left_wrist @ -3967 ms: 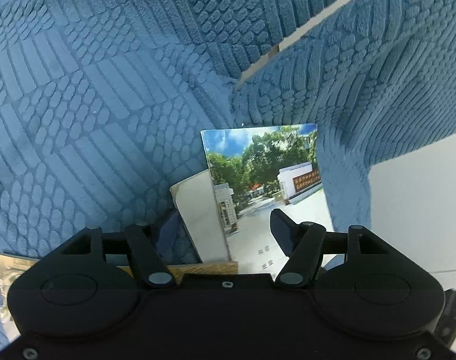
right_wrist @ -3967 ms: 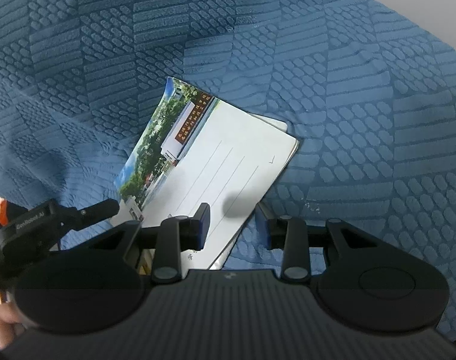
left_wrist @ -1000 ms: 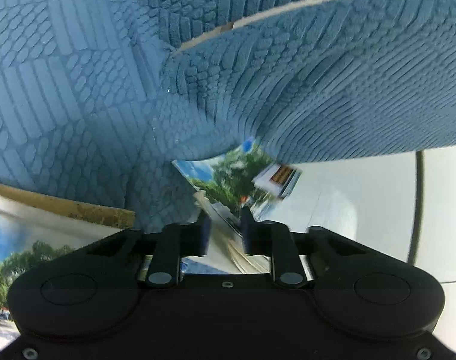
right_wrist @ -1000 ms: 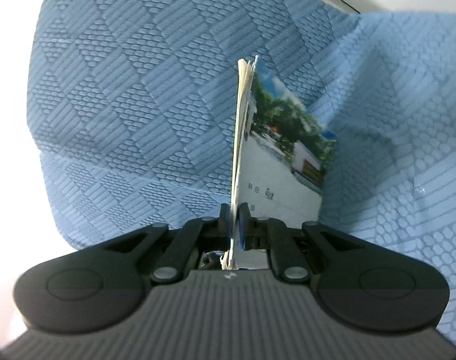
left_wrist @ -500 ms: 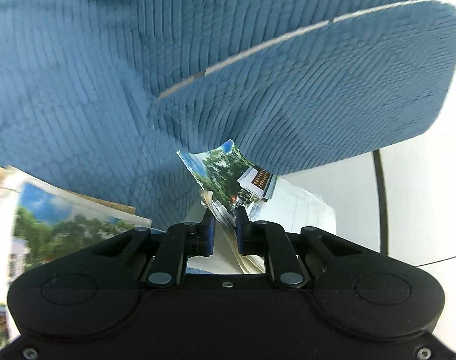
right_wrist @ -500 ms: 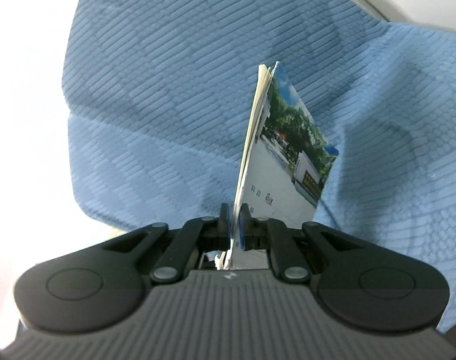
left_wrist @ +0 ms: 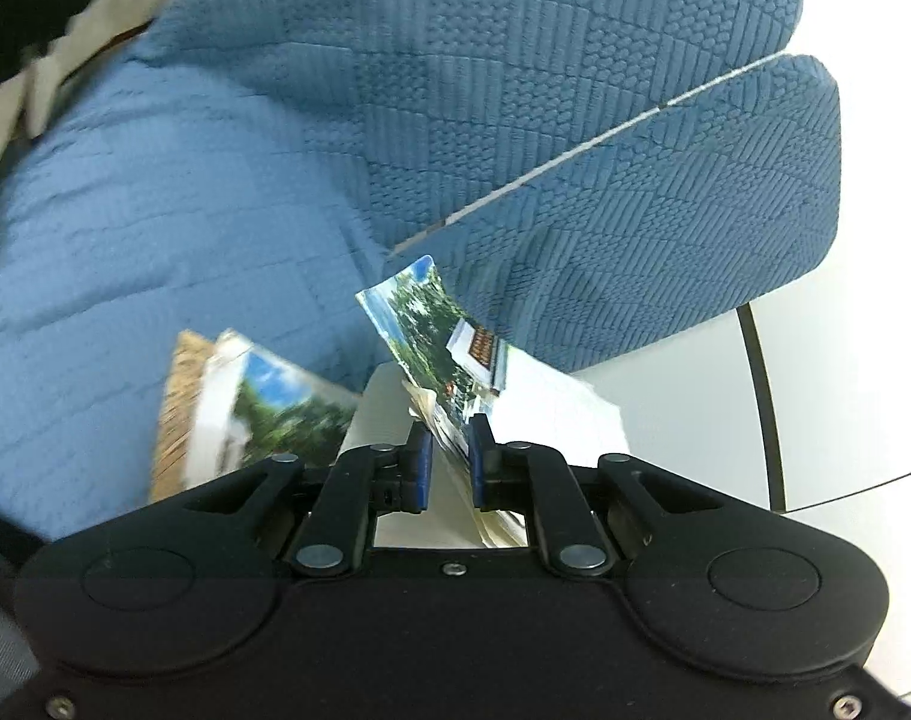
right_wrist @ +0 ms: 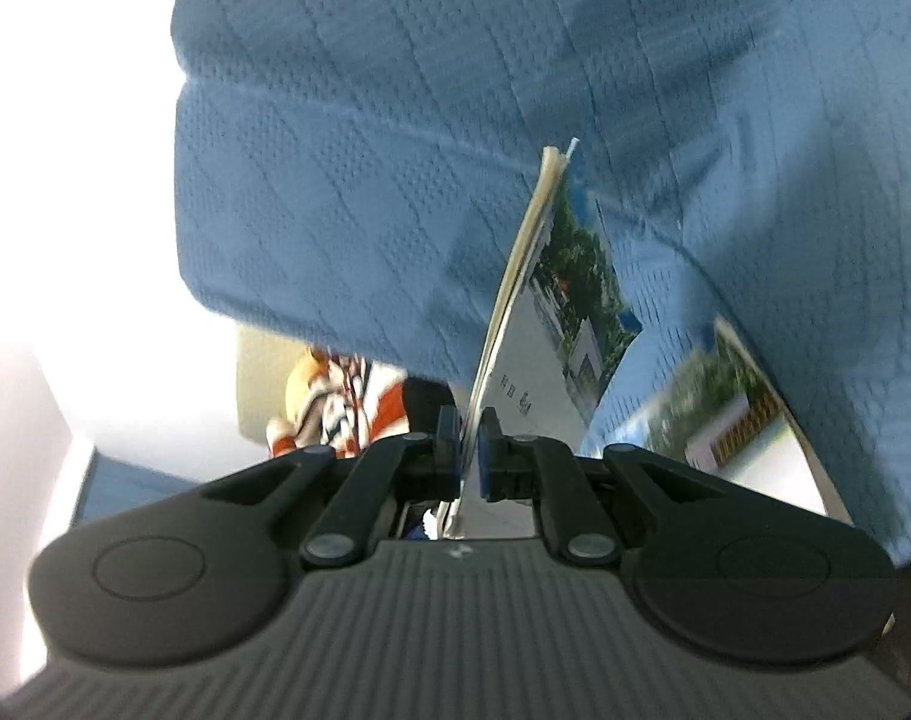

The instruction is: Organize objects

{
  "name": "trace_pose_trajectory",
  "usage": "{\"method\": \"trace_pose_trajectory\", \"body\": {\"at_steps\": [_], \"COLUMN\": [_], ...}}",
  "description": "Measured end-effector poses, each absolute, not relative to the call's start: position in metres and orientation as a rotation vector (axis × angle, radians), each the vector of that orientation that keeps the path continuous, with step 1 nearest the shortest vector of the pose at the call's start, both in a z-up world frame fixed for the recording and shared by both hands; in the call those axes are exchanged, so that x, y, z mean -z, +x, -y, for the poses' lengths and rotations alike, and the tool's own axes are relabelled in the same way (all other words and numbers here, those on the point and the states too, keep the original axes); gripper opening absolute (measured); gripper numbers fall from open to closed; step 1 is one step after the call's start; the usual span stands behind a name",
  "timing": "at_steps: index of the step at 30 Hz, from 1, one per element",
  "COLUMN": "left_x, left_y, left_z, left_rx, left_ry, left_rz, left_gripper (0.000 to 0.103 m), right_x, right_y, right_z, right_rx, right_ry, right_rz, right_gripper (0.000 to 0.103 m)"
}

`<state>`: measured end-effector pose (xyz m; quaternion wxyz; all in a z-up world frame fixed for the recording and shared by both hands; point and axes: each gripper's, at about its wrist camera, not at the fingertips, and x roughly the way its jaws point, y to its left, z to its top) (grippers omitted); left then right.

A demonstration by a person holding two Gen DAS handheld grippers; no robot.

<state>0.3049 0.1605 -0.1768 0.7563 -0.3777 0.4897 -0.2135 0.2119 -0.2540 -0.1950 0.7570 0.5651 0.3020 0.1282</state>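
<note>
My left gripper is shut on a small stack of photo postcards, whose top card shows trees and a building and curls upward. My right gripper is shut on a second stack of postcards, seen edge-on and standing upright between the pads. Each view also catches the other stack, blurred: to the left in the left wrist view as a blurred stack, and at the lower right in the right wrist view as another blurred stack. Both stacks hang above a blue quilted cushion.
The blue quilted cushion fills most of both views. White floor with a thin black line lies to the right in the left wrist view. An orange, white and blue striped thing shows below the cushion's edge in the right wrist view.
Both grippers have lifted away from the cushion with their postcard stacks. The cushion looks farther off, and the other stack has come closer into each view.
</note>
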Motion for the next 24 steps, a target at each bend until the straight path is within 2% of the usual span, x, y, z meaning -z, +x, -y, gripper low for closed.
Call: {"method": "trace_pose_trajectory", "body": {"at_steps": [9,21,24], "left_x": [0.21,0.258,0.253], "left_y": [0.249,0.213,0.209], "left_z": [-0.177,-0.143,-0.14], "left_rx": [0.396,0.376,0.382], "left_ry": [-0.754,-0.65,-0.625], "left_rz": [-1.088,-1.193,-1.195], "left_gripper": [0.009,0.007,0.02], "right_x": [0.237,0.29,0.294], "right_y": [0.198,0.18,0.181], "right_z": [0.23,0.237,0.238], "right_rx": [-0.302,-0.179,-0.154], "right_ry": [1.136,1.017,0.994], "right_rz": [-0.816,-0.951,-0.977], "right_gripper": [0.009,0.012,0.021]}}
